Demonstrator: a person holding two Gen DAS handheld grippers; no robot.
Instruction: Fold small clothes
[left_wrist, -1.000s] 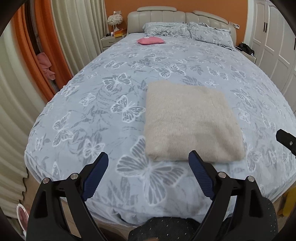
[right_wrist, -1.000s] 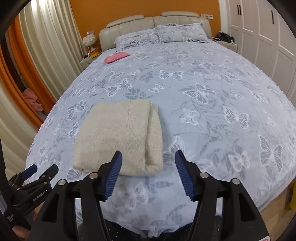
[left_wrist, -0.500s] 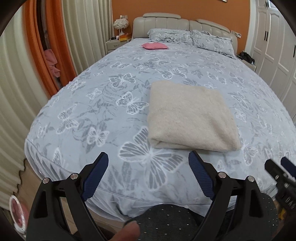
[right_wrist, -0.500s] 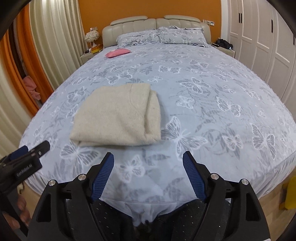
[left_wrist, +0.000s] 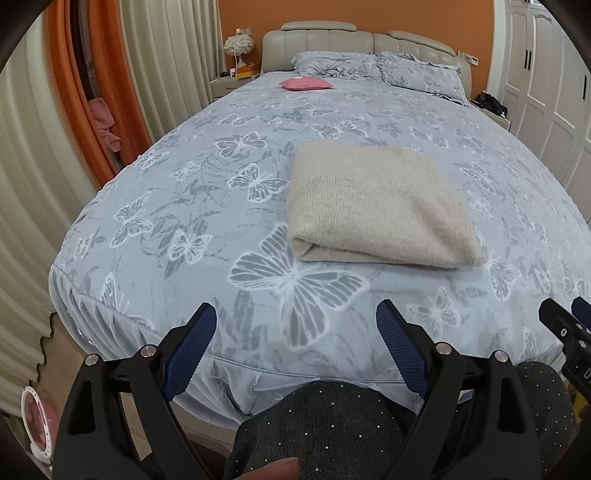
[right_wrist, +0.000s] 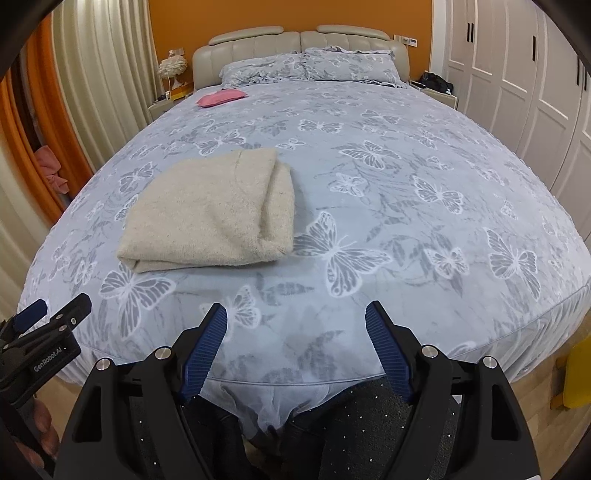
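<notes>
- Hovering over the foot edge of the bed, the left gripper (left_wrist: 295, 325) is holding its blue-padded jaws spread wide with nothing between them but the bedspread below.
- The right gripper (right_wrist: 295, 319) is doing the same, jaws released and empty, hanging above the near hem; its black body is also showing at the right edge of the left wrist view.
- The beige sweater (left_wrist: 376, 206) is lying well ahead of both grippers, touching neither, on the near half of the bed and left of its centre line as seen from the right wrist (right_wrist: 214, 210).
- It is sitting as a folded rectangle, only slightly longer than wide, with its long axis running roughly across the bed and its thick rounded fold facing the foot.
- The knit is looking soft and fuzzy, with faint ribbing on top; on the right side the layers are stacking in a doubled, bulging edge.
- The bedspread (right_wrist: 406, 192) is grey-blue with white and grey butterflies, draping in a gathered skirt at the foot.
- A pink cushion (left_wrist: 306, 84) is resting near the matching pillows (right_wrist: 310, 66) under a padded beige headboard (left_wrist: 362, 40).
- An orange wall, cream curtains (left_wrist: 162, 66) on the left and white wardrobe doors (right_wrist: 517, 85) on the right are enclosing the room.
</notes>
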